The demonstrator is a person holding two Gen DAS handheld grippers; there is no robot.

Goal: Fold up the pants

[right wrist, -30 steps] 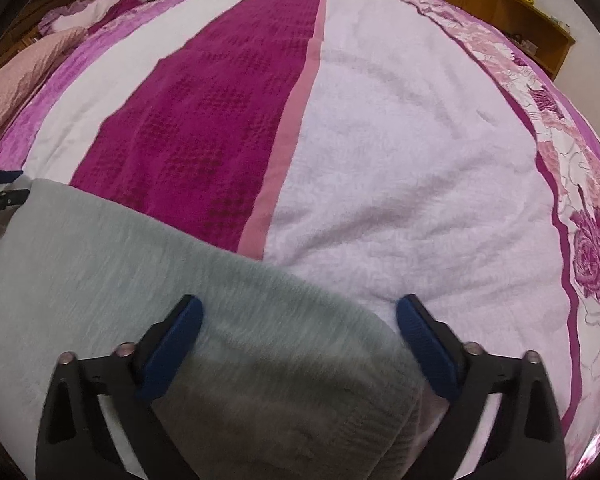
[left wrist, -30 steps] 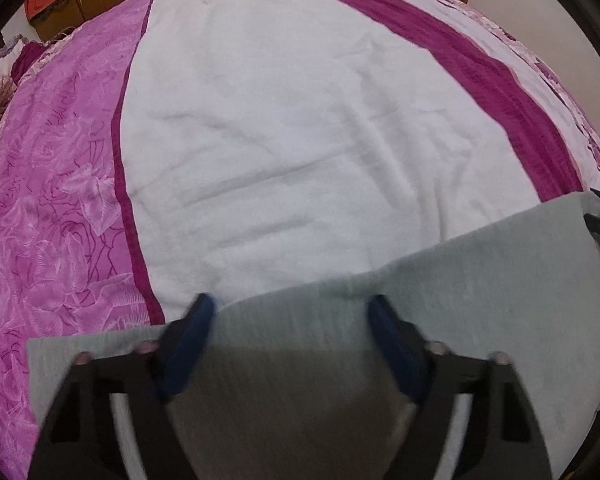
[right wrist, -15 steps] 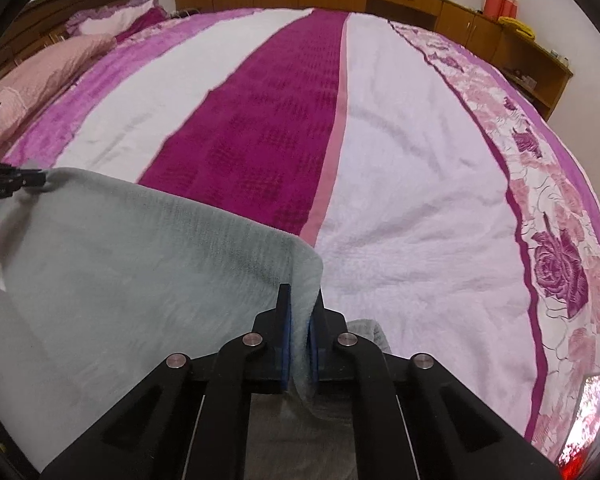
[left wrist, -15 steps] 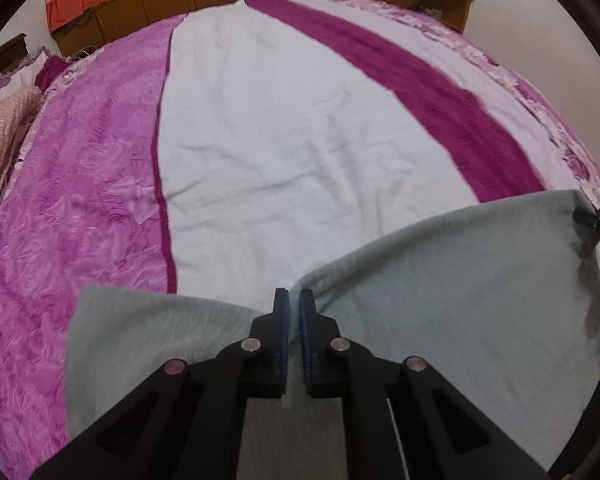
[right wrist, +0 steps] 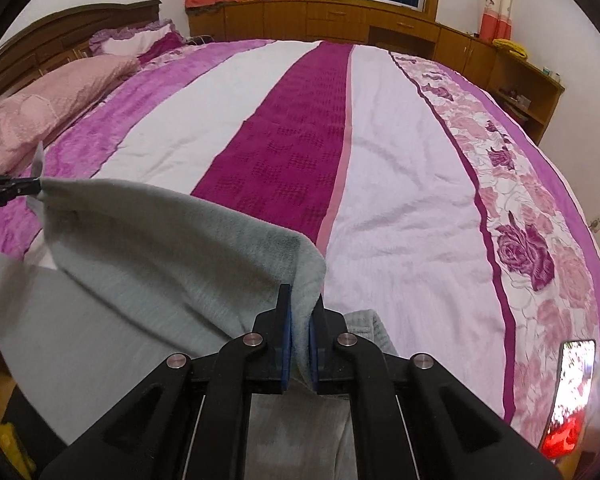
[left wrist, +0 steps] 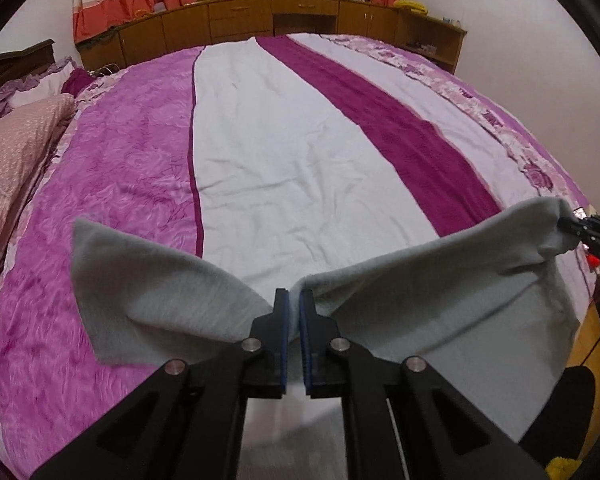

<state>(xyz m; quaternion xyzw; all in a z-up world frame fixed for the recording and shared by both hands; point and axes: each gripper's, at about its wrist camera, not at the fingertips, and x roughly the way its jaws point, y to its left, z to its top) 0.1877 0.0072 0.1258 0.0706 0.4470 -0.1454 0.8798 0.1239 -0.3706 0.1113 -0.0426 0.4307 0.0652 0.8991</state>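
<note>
- The bed (left wrist: 284, 168) in front of me wears a striped bedspread (right wrist: 400, 208): pale white bands, a deep magenta band, purple and rose-patterned strips along the sides.
- A pink pillow (right wrist: 56, 100) lies at the head end, with a ruffled purple-and-white pillow (right wrist: 140, 40) just beyond it.
- A phone (right wrist: 572, 384) with a lit screen lies near the bed's near right edge.

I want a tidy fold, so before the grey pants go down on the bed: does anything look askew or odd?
Mostly fine: the left gripper and right gripper are shut on the top edge of the soft grey fleece pants. The one oddity is a loose corner flap beyond the left gripper, unsupported over the striped magenta and white bedspread.
</note>
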